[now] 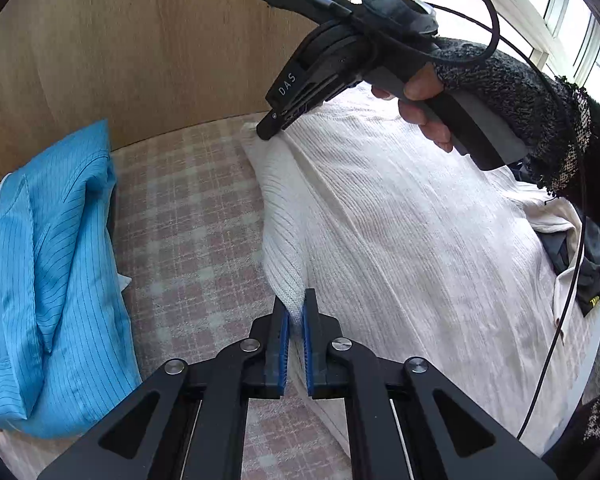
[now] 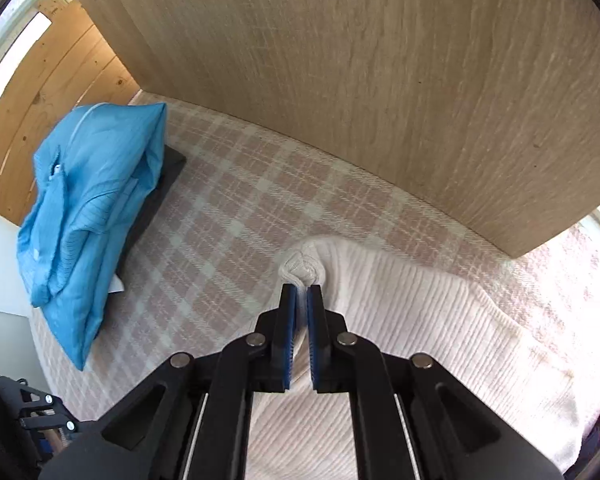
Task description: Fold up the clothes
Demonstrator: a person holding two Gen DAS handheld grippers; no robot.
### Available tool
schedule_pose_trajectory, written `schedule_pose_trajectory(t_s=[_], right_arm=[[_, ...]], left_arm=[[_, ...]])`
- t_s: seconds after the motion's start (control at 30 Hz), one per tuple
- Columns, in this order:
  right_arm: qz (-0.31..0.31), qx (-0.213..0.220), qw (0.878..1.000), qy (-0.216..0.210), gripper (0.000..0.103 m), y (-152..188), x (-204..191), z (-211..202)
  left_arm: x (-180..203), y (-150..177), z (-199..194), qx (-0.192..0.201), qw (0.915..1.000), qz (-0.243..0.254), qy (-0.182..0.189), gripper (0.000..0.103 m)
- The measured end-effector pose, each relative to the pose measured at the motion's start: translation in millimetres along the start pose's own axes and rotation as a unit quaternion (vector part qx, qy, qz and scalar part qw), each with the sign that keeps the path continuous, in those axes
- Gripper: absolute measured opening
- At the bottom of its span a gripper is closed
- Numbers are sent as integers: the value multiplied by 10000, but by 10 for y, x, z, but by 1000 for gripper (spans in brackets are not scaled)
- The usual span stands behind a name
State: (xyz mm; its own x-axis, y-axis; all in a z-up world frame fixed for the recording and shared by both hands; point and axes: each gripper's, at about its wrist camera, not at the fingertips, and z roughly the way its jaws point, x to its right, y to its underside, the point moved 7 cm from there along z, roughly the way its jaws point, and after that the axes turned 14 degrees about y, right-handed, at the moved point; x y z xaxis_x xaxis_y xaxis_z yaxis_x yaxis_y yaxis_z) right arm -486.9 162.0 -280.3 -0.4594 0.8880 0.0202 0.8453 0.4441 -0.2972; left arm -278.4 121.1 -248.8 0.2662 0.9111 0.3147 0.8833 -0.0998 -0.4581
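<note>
A white ribbed knit sweater (image 1: 400,220) lies spread on the pink plaid bed cover (image 1: 188,216). My left gripper (image 1: 295,300) is shut on the near part of its left edge, which is lifted into a ridge. My right gripper (image 1: 270,130), seen in the left wrist view in a gloved hand, pinches the far corner of the same edge. In the right wrist view the right gripper (image 2: 302,294) is shut on a bunched corner of the sweater (image 2: 400,320).
A folded blue striped garment (image 1: 48,272) lies to the left, and shows in the right wrist view (image 2: 88,208) on a dark item (image 2: 156,196). A wooden panel (image 2: 360,80) stands at the bed's far side. Dark clothes (image 1: 580,264) lie at the right. A window (image 1: 560,8) is beyond.
</note>
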Motion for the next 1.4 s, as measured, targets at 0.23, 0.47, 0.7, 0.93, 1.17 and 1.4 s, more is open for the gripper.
schedule_pose_trajectory(t_s=[0.23, 0.47, 0.7, 0.93, 1.17, 1.4], right_arm=[[-134, 376, 9990, 196, 18, 43, 51, -142], [-561, 115, 9953, -782, 31, 858, -340, -619], [-1101, -168, 9910, -740, 32, 1680, -844, -453], [-509, -90, 9937, -998, 34, 1873, -773, -893], [-207, -172, 9949, -969, 42, 2450, -552, -1152], [93, -433, 9928, -1113, 42, 2754, -586, -1009]], left_arm=[[-212, 127, -87, -96, 9992, -352, -180, 21], [-176, 582, -902, 267, 9981, -531, -145, 24], [635, 1652, -944, -444, 9925, -905, 691, 24], [1159, 2321, -588, -886, 9872, -1141, 675, 33], [1231, 2430, -505, -820, 9902, -973, 569, 4], [1300, 2410, -675, -563, 9925, -866, 660, 3]])
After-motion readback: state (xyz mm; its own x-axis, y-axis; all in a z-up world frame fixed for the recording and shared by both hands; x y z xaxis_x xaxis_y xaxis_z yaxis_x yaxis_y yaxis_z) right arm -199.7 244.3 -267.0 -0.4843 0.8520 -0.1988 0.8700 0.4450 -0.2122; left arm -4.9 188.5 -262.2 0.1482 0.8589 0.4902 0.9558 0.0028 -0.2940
